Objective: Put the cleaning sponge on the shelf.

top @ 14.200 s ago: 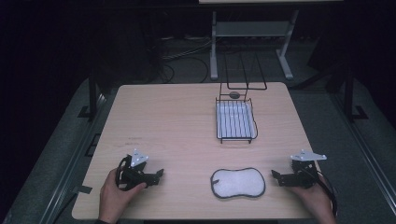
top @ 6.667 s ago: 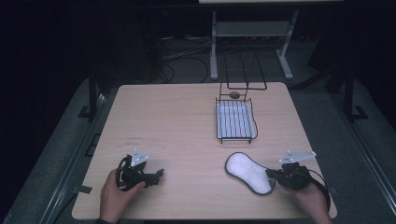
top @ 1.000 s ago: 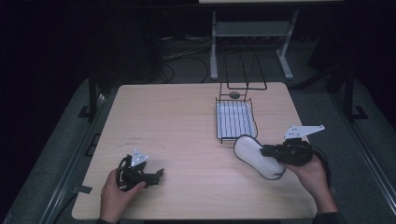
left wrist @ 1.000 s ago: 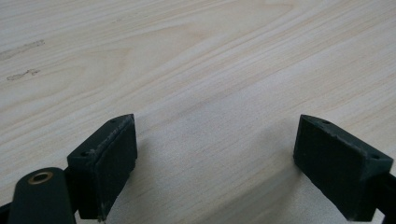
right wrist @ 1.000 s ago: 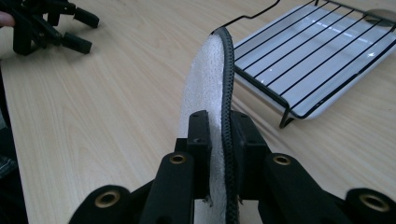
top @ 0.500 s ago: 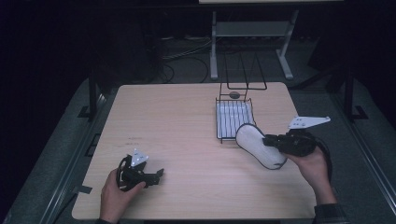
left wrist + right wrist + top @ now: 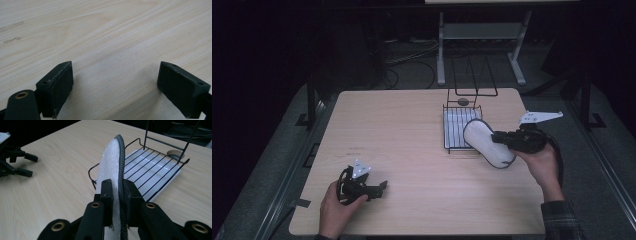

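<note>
I'm over the table now, pale wood, and my right claw is up off it with the load. Ahead of that claw and a touch to its left in the high view sits the wire rack, black rods over a white liner, its tall back frame on the far side from me. In the right gripper view the rack lies just beyond the jaws and to their right, near corner close under the load's tip.

The load itself: a white padded mat with a dark bound edge, peanut-shaped. My right claw is clenched on one end of it, both pads pressing the fabric, and the mat stands on edge straight up from the jaws, tilted toward the rack. Its far end overlaps the rack's near corner in the high view; whether it touches the wire I can't tell.

My left claw rests low on the table, well apart from all this, jaws spread wide with nothing but bare wood between them.

As I read it, this is the carry step: mat lifted, heading for the rack. Next I'd need to bring the mat over the rods, line its long side with the rack's length, lower it flat or slot it upright, and only then ease the pads off. The near rim is the thing to clear.
</note>
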A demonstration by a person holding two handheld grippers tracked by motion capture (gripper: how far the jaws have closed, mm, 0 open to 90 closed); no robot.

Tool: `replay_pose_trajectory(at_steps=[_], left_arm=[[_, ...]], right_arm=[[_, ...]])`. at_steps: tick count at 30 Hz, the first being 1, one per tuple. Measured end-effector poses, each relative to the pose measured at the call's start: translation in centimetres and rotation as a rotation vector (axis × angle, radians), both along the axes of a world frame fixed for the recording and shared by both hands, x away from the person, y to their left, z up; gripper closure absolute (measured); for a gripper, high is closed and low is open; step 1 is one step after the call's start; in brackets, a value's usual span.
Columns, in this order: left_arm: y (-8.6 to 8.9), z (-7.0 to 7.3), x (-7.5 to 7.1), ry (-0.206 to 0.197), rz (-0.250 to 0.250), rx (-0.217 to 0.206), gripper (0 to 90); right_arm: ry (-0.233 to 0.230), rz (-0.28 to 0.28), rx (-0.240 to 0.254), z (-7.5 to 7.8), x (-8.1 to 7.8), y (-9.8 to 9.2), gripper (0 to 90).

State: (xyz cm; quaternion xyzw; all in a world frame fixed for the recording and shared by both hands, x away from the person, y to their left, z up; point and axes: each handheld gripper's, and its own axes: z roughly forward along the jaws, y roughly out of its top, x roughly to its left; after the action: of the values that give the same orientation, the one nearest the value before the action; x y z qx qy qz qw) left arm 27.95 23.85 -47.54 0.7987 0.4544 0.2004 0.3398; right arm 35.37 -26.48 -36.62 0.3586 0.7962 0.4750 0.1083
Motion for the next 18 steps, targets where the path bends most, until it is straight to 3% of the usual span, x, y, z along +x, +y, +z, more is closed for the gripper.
replay_pose_trajectory(at_steps=[18], left_arm=[[0.0,0.0,0.0,0.001,-0.001,0.002,12.7]], right_arm=[[0.009,-0.024,0.029,0.4,4.3,0.9,79.6]])
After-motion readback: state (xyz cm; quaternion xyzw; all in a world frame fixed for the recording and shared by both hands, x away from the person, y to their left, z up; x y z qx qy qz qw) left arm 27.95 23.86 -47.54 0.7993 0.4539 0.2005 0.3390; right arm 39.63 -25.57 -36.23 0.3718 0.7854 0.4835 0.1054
